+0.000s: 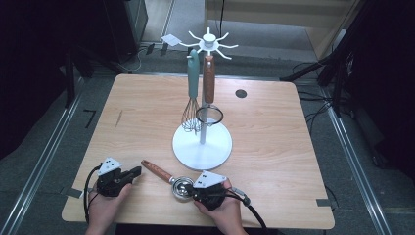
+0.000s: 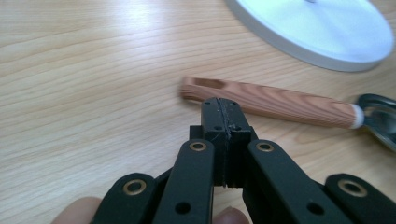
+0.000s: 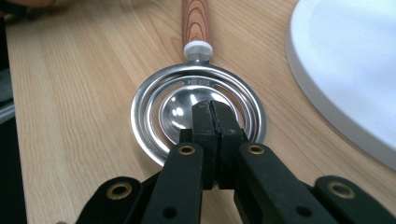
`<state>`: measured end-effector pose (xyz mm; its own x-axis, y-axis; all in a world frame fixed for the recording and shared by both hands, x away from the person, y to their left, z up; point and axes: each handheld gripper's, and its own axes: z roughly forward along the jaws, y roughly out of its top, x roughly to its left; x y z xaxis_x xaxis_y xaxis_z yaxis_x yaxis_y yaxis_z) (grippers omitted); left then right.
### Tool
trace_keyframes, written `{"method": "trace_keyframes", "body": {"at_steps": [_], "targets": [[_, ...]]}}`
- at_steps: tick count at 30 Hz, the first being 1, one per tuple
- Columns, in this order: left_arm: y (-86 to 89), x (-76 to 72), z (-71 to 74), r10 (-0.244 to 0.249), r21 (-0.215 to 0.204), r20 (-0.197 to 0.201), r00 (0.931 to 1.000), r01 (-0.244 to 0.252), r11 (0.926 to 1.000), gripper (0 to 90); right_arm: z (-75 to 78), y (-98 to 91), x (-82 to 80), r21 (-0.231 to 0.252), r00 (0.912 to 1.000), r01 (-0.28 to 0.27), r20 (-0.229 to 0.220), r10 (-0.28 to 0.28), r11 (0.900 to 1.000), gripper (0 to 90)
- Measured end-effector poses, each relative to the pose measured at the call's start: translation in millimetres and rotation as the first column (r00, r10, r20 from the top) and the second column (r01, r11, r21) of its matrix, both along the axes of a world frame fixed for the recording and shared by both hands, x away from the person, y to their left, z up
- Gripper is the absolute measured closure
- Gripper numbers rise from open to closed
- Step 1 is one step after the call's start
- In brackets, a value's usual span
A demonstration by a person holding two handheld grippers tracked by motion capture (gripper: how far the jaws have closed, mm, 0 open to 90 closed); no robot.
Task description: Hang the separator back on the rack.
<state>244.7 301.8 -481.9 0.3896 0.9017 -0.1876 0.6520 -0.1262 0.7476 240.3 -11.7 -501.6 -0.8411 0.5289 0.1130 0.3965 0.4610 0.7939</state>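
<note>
In the high view, at the bottom edge of the frame, the left gripper (image 1: 136, 172) sits at lower left and the right gripper (image 1: 195, 192) at lower centre. Between them the egg separator (image 1: 166, 177) lies flat on the table (image 1: 274, 161), wooden handle toward the left, steel bowl against the right gripper.

The left gripper view resolves the left jaws: pressed together with nothing between them, tips just short of the handle's (image 2: 271, 103) free end, which carries a hanging slot.

The right gripper view resolves the right jaws: likewise fully closed and empty, tips above the separator's (image 3: 198, 100) ringed steel bowl. Contact with the bowl cannot be determined. Stamped lettering on the rim is visible here.

Farther up frame centre, the white rack (image 1: 202, 142) stands on its round base. A whisk (image 1: 192, 103) with a teal handle and a strainer (image 1: 209, 93) with a wooden handle hang from its top hooks.
</note>
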Motion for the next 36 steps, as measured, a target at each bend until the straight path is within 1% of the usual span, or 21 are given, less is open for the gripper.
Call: {"method": "trace_keyframes", "body": {"at_steps": [2,3,10,14,19,20,22,23,26,28,30,31,32,36], "targets": [[-1.1,0.5,-0.8,-0.002,0.0,-0.002,1.0,0.002,1.0,90.0,-0.1,-2.4,-0.6,-0.005,1.0,0.003,0.005,-0.003,1.0,89.7],[-1.9,0.7,-0.8,-0.003,0.007,-0.002,1.0,0.003,1.0,90.0,-0.3,-4.1,-1.0,-0.004,1.0,0.005,0.006,-0.005,1.0,89.8],[-7.8,3.4,-3.5,-0.006,0.016,-0.015,0.9999,0.006,0.9998,90.0,-0.7,-21.2,-3.6,-0.003,0.9999,0.013,0.005,-0.013,0.9999,88.9],[-13.9,4.3,-4.5,-0.014,0.022,-0.016,0.9998,0.014,0.9996,90.0,-1.1,-29.9,-4.7,0.0,0.9998,0.015,0.008,-0.015,0.9999,88.8],[-21.3,7.3,-6.1,-0.017,0.029,-0.028,0.9995,0.018,0.9994,90.0,-1.4,-40.9,-4.9,-0.011,0.9996,0.021,0.021,-0.021,0.9997,89.0],[-23.3,8.2,-6.6,-0.023,0.023,-0.033,0.9992,0.024,0.9995,90.0,-1.5,-43.0,-4.8,-0.012,0.9995,0.024,0.022,-0.023,0.9996,89.1],[-28.1,9.1,-7.2,-0.029,0.036,-0.038,0.9989,0.03,0.9989,90.0,-1.6,-47.3,-4.7,-0.011,0.9992,0.034,0.022,-0.034,0.9994,89.0],[-30.0,9.4,-7.5,-0.031,0.031,-0.037,0.9988,0.032,0.999,90.0,-1.7,-49.2,-4.8,-0.008,0.9991,0.037,0.02,-0.037,0.9993,88.9],[-37.7,10.0,-7.5,-0.04,0.034,-0.039,0.9984,0.042,0.9985,90.0,-1.9,-55.2,-4.8,-0.01,0.9988,0.046,0.017,-0.046,0.9989,88.8],[-43.6,9.3,-7.7,-0.053,0.031,-0.043,0.9977,0.055,0.998,90.0,-2.1,-59.0,-4.9,-0.009,0.9982,0.057,0.016,-0.057,0.9983,88.4],[-48.7,7.7,-7.8,-0.069,0.036,-0.041,0.9968,0.07,0.9969,90.0,-2.0,-62.4,-5.0,-0.009,0.9973,0.072,0.013,-0.072,0.9973,87.9],[-51.0,7.2,-7.9,-0.076,0.035,-0.041,0.9962,0.078,0.9963,90.0,-2.3,-64.5,-5.0,-0.013,0.9966,0.08,0.021,-0.08,0.9967,87.8],[-52.3,6.9,-7.9,-0.081,0.039,-0.042,0.9958,0.083,0.9958,90.0,-2.3,-66.1,-5.2,-0.02,0.9961,0.086,0.022,-0.086,0.9961,87.6],[-58.7,6.0,-8.4,-0.11,0.032,-0.045,0.9929,0.112,0.9932,90.0,-2.7,-73.0,-5.1,-0.023,0.9942,0.106,0.024,-0.105,0.9941,87.2]]}}
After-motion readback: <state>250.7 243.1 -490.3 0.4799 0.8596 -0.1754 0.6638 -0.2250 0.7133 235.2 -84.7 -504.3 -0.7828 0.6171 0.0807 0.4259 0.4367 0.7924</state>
